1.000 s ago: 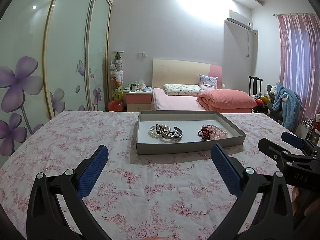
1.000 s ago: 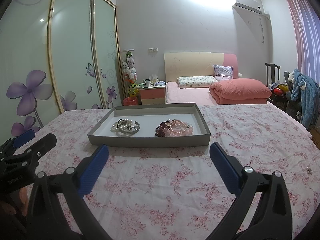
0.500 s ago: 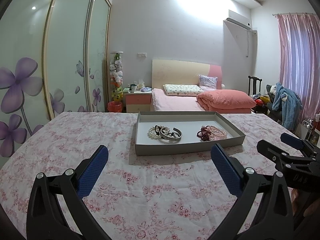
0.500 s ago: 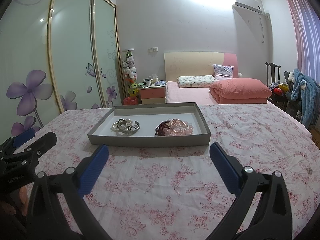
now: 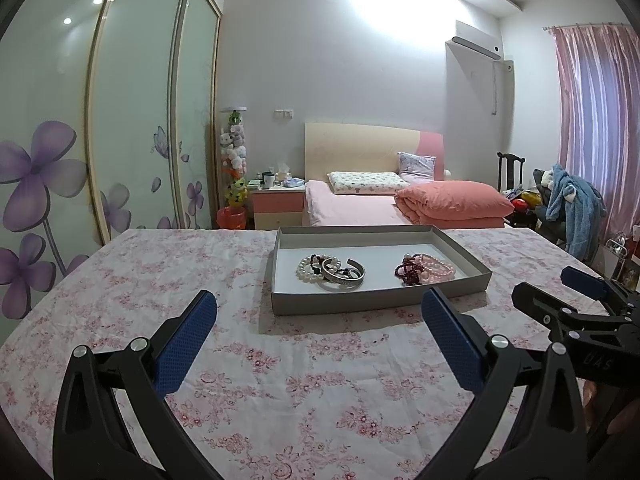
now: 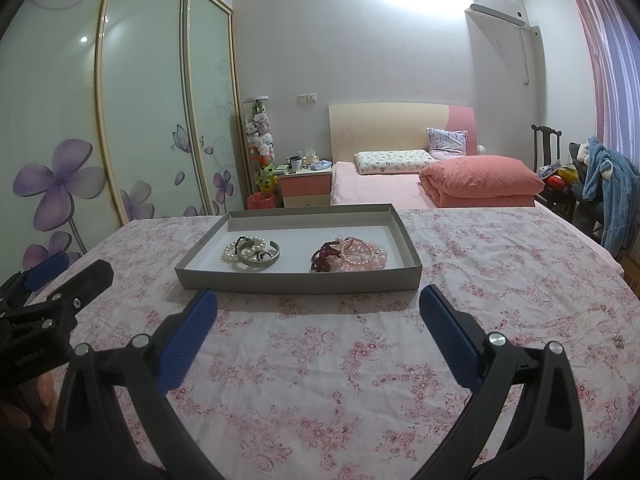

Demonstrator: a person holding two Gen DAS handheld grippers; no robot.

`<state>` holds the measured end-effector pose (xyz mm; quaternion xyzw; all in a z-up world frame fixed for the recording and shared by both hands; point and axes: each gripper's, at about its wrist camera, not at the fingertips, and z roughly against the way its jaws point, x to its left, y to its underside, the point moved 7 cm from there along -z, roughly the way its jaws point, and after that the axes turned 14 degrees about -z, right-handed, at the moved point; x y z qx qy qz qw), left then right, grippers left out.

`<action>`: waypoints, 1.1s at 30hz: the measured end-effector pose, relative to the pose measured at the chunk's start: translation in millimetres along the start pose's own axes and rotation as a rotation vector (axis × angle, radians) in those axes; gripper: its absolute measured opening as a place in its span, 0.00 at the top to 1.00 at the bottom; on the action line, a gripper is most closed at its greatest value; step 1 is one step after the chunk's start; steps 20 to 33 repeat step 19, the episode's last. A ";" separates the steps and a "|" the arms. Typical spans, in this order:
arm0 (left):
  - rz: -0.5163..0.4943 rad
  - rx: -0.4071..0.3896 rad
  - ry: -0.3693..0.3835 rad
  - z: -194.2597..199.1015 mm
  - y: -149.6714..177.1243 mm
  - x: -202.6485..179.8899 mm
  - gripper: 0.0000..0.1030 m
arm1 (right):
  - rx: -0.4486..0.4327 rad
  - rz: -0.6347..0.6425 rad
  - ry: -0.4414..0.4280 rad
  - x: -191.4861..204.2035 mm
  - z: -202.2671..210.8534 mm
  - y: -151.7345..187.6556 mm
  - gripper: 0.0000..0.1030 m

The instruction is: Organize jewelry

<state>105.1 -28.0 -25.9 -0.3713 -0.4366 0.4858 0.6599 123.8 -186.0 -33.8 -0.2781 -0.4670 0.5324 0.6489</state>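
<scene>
A table covered in a pink floral cloth (image 5: 320, 380) carries a shallow grey tray (image 5: 376, 300) near its far edge. Left in the tray lie a pearl bracelet and silver bangle (image 5: 332, 270); right, dark red and pink bead bracelets (image 5: 424, 270) — sorted by colour, it seems. The left gripper (image 5: 320, 320) and right gripper (image 6: 318, 316) hover near the table's front edge, jaws spread wide, holding nothing — likely poised to reach in.

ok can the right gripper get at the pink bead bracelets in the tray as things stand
Probably yes. The right gripper is open and empty, and the pink bead bracelets lie uncovered in the tray ahead. Only bare floral cloth lies between; it must clear the tray's low near wall.
</scene>
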 end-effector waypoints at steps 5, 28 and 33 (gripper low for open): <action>0.001 0.002 -0.002 -0.2 0.3 0.2 0.02 | 0.007 0.001 0.001 -0.4 -1.9 3.8 0.04; 0.012 0.017 0.007 -3.2 2.5 1.1 0.02 | 0.008 -0.001 0.002 -1.0 -2.3 6.1 0.04; 0.012 0.017 0.007 -3.2 2.5 1.1 0.02 | 0.008 -0.001 0.002 -1.0 -2.3 6.1 0.04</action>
